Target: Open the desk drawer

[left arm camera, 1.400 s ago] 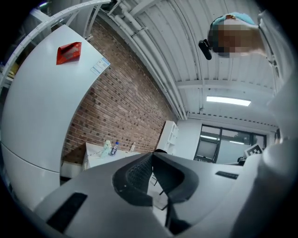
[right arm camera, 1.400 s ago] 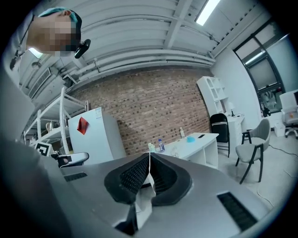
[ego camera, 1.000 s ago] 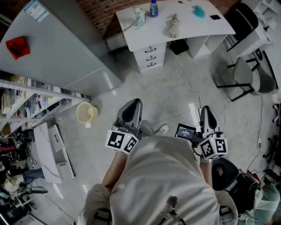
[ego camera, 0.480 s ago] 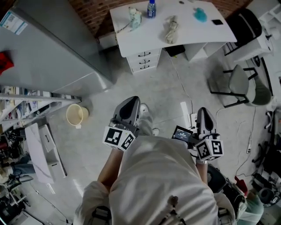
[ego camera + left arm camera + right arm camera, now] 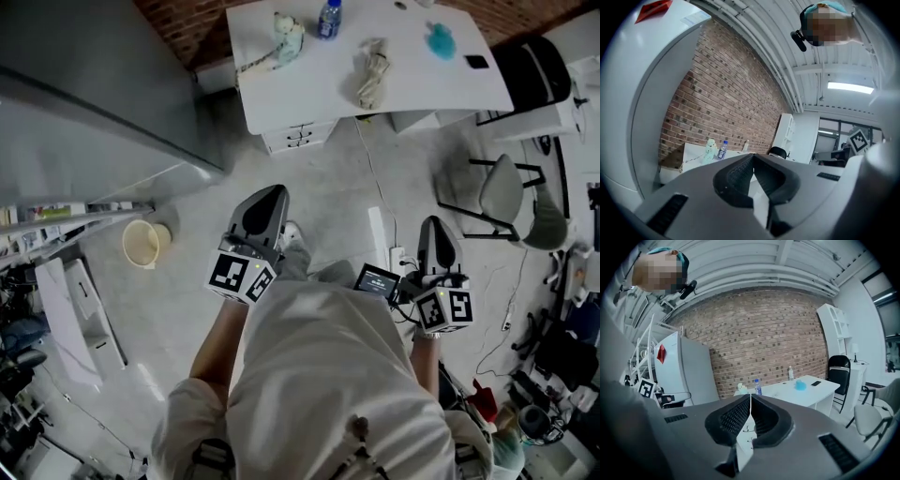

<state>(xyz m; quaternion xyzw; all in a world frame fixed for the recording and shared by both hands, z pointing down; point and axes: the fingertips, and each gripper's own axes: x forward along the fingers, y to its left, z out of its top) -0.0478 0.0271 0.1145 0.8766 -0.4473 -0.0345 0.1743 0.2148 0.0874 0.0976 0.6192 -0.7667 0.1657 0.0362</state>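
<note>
Grey fridge [image 5: 84,103] fills the left edge. The left gripper [image 5: 273,193] is closed tight, holding nothing. Bare floor [image 5: 323,192] lies open up to the white desk [image 5: 309,80], with its drawers [image 5: 301,137] under the front edge. The right gripper [image 5: 434,223] is closed and empty too. A chair [image 5: 502,192] stands far right.

Legible text: none. Marks present: square black-and-white code markers, without letters or digits, on the left cube [image 5: 239,275] of the left gripper [image 5: 268,196] and the right cube [image 5: 443,309] of the right gripper [image 5: 433,227]. Screen [image 5: 377,280] beside the right cube: lit, print too small to read. Bottle [image 5: 327,19] on the desk: blue label, wording unreadable. Fridge [image 5: 656,93]: red patch [image 5: 654,9] and pale label [image 5: 696,18] near its top, no lettering made out on either.
</note>
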